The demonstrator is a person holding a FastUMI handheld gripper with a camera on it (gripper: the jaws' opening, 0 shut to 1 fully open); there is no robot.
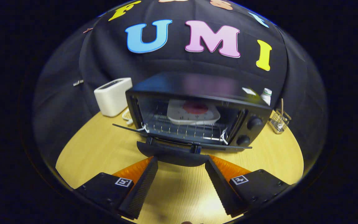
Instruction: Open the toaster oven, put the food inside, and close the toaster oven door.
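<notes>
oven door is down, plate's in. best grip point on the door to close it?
Take the door handle, the curved bar along the front edge of the lowered oven door. It lies crosswise just ahead of the open gripper, wider than the gap between the fingers, so hooking it from underneath and lifting looks more workable than pinching. The plate sits on the rack, well back.

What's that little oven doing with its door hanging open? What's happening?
A person is working a hand-held claw at a black toaster oven on a wooden table. The oven door is folded down flat, and its handle sits just ahead of the claw's open fingers, which grip nothing. A white plate with something red on it rests on the wire rack inside. So the food looks to be in, and closing the door is what's left. A white toaster stands beside the oven.
</notes>
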